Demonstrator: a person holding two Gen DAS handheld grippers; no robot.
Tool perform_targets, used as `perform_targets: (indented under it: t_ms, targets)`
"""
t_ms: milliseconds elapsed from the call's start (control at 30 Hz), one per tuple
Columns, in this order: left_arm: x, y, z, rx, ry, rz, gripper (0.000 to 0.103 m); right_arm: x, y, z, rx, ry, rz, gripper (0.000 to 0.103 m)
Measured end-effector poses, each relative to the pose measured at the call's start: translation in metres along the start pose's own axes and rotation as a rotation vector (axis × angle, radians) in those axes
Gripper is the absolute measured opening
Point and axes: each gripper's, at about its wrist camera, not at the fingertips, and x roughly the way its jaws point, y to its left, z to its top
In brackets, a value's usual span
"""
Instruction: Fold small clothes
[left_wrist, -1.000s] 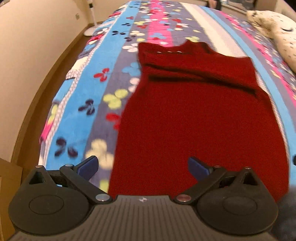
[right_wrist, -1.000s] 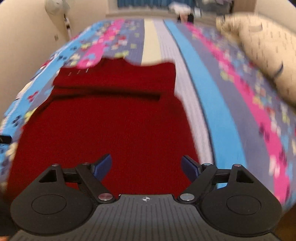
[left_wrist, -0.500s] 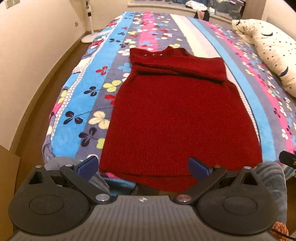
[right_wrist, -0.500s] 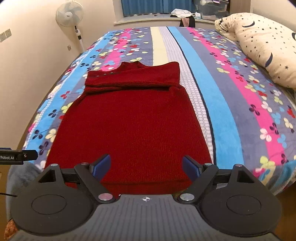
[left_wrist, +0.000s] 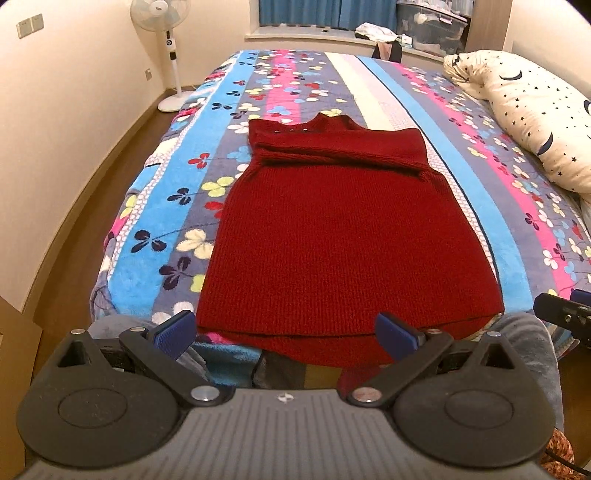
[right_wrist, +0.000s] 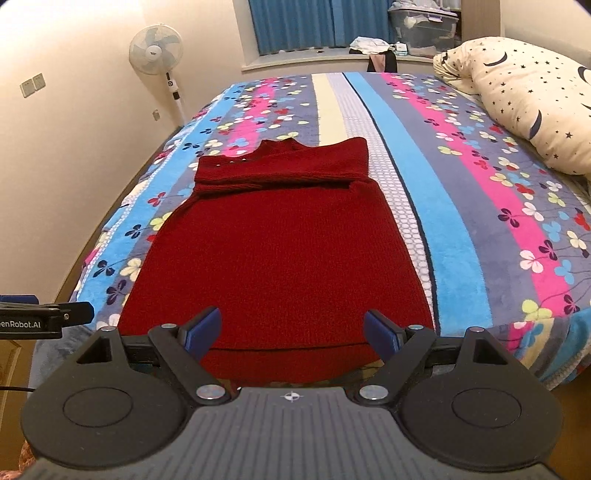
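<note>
A dark red knitted dress (left_wrist: 343, 236) lies flat on the bed, collar at the far end, hem hanging a little over the near edge. Its sleeves are folded across the chest. It also shows in the right wrist view (right_wrist: 280, 251). My left gripper (left_wrist: 286, 330) is open and empty, held back from the hem's left part. My right gripper (right_wrist: 291, 330) is open and empty, held back from the hem's right part. The left gripper's side shows at the left edge of the right wrist view (right_wrist: 37, 319).
The bed has a striped flowered blanket (left_wrist: 184, 206). A cream star-print pillow (left_wrist: 532, 122) lies at the right. A standing fan (left_wrist: 162, 44) stands by the left wall. A window sill with boxes and clothes (right_wrist: 384, 44) is beyond the bed. My knees (left_wrist: 524, 354) are below.
Both grippers have pulled back and up from the dress, past the near edge of the bed. The whole dress now shows. Both stay open and empty.
</note>
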Motion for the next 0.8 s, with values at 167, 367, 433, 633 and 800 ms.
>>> perform_targets:
  t_ms: [167,367,433,633,800]
  targets:
    - [0.000,0.001,-0.001,-0.006,0.004,-0.002,0.103,0.001,-0.001,-0.002,0.009,0.006,0.011,0.085]
    - [0.003,0.004,0.002,-0.002,0.009,0.000,0.103,0.004,0.001,-0.001,0.017,0.010,0.017,0.085]
    - [0.004,0.005,0.002,-0.006,0.012,0.000,0.103,0.006,0.000,0.000,0.017,0.014,0.019,0.085]
    - [0.012,0.009,0.005,-0.017,0.028,0.002,0.103,0.014,-0.001,0.005,0.028,0.039,0.017,0.085]
    - [0.021,0.012,0.007,-0.024,0.049,0.004,0.103,0.023,-0.002,0.009,0.041,0.069,0.019,0.085]
